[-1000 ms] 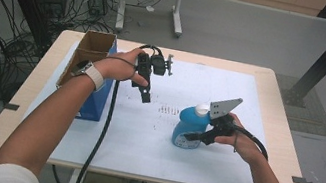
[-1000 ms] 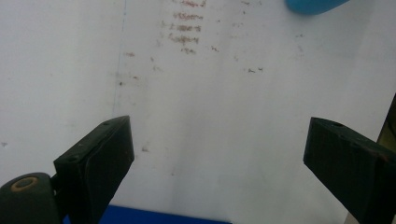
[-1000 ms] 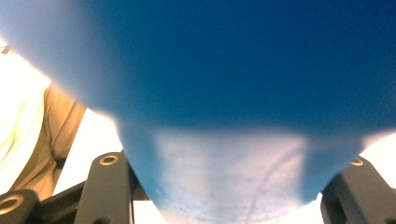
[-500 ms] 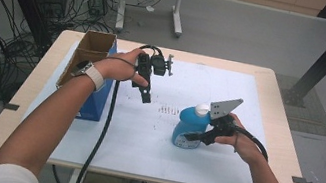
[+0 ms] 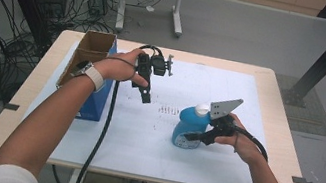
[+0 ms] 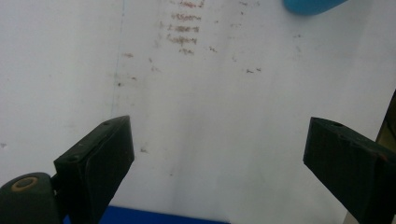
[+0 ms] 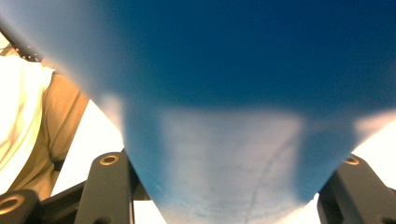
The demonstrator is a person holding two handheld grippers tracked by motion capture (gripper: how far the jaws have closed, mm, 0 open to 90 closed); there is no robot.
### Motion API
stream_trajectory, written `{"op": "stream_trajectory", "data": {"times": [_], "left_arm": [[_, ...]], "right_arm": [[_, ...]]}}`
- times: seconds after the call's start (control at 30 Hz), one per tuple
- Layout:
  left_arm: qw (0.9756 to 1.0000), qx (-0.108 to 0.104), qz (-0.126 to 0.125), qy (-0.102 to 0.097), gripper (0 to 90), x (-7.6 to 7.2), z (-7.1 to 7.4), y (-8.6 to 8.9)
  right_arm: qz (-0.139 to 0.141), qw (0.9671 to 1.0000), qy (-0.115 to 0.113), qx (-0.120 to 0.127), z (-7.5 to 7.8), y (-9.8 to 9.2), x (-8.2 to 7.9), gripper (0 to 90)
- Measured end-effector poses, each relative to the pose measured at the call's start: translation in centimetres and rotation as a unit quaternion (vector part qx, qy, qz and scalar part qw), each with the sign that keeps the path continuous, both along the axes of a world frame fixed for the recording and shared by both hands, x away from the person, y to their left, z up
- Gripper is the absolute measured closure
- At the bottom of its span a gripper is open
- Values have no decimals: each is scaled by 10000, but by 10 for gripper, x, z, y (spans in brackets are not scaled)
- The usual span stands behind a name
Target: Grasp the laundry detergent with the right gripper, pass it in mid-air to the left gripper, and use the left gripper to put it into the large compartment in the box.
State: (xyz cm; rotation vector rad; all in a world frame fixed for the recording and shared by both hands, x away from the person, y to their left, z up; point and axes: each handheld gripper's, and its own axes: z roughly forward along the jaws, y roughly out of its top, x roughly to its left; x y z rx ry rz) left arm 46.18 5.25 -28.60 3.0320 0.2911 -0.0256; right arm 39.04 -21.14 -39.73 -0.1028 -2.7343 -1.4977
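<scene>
While the right gripper (image 5: 192, 137) clamps the blue plastic bottle with a white cap (image 5: 189, 126) upright at the white table sheet's (image 5: 151, 145) right-centre, the left gripper (image 5: 145, 97) hangs wide open and empty, further left and farther back.

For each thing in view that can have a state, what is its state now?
Blue bottle: upright on the table, white cap on, gripped.
Right hand-held gripper: shut on the blue bottle.
Left hand-held gripper: open, nothing between its jaws.
Cardboard box: open at the top.
</scene>
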Motion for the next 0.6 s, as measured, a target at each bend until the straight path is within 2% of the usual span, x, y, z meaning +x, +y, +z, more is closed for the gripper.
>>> {"op": "stream_trajectory", "data": {"times": [0.6], "left_arm": [[10000, 13, 0, -11, 90, -1, 1, 0]], "right_arm": [[-35, 10000, -30, 30, -1, 0, -1, 430]]}}
